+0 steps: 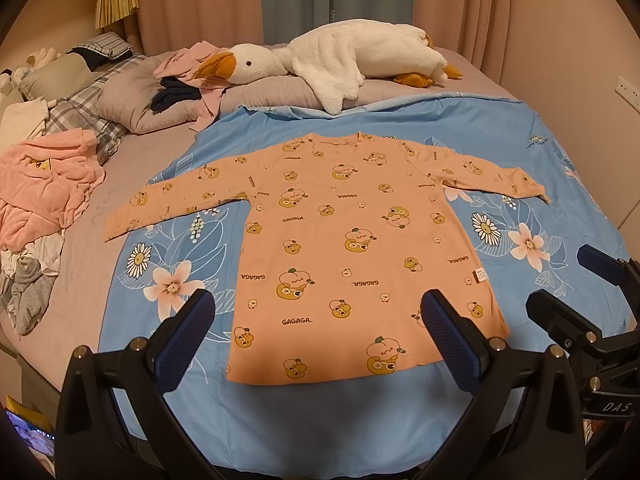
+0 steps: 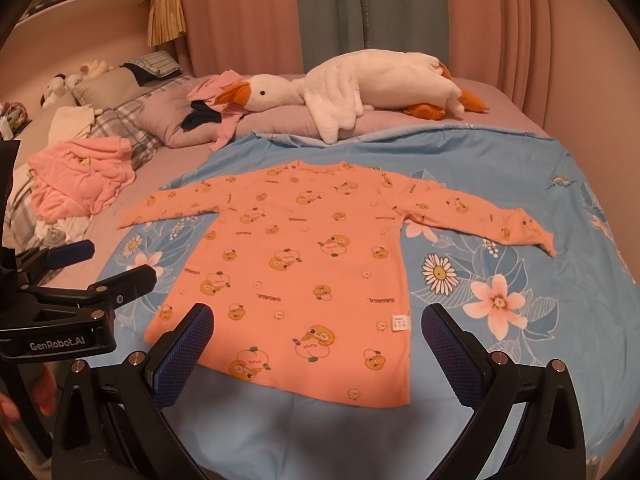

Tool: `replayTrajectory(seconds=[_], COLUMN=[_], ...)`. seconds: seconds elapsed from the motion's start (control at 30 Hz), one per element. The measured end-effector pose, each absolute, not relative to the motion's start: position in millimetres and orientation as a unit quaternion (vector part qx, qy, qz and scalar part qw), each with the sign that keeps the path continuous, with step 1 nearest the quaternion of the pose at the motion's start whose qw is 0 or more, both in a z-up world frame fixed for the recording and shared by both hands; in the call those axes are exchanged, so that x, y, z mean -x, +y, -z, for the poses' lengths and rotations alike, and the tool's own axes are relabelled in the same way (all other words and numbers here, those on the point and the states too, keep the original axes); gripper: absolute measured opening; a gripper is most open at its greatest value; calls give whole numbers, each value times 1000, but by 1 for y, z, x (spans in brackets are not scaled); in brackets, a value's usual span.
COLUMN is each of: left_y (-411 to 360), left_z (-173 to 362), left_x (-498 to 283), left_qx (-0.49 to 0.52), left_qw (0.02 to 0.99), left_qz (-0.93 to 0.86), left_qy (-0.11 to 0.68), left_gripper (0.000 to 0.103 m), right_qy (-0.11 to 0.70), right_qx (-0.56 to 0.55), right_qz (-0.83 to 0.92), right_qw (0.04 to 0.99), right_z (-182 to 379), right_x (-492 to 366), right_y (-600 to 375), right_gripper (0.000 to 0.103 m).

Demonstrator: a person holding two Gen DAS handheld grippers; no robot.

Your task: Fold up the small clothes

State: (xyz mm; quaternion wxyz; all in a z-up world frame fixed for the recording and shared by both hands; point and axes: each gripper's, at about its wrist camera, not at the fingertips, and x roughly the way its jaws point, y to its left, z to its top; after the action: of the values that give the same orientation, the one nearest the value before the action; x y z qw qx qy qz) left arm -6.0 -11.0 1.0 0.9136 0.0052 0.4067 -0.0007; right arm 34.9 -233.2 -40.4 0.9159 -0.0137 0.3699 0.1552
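Both my left gripper (image 1: 318, 334) and right gripper (image 2: 318, 344) hover wide apart, empty, over the near hem of the orange shirt (image 1: 344, 240) spread flat on the blue bedspread (image 1: 560, 208), nothing folded yet, so probably a sleeve comes first.

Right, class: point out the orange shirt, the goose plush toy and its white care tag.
orange shirt (image 1: 340, 240), left wrist view, middle of the body panel.
goose plush toy (image 2: 384, 76), right wrist view, on its white back.
white care tag (image 2: 401, 322), right wrist view, the tag's centre.
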Motion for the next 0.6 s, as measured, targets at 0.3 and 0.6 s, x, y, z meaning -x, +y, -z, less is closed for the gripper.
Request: replayTrajectory(seconds=[0.3, 0.6], left_y=[-12, -11], left_z=[0, 1], left_x=[6, 5], left_qx=[-5, -7], left_qw=[914, 912], left_qz=[1, 1], left_qy=[406, 409], left_gripper=[103, 103], right_qy=[370, 369], right_qx=[14, 14], right_qz=[-156, -156], right_qw=[916, 916], right_z=[41, 39], right_x=[-35, -35], right_y=[-233, -233], right_gripper=[103, 103])
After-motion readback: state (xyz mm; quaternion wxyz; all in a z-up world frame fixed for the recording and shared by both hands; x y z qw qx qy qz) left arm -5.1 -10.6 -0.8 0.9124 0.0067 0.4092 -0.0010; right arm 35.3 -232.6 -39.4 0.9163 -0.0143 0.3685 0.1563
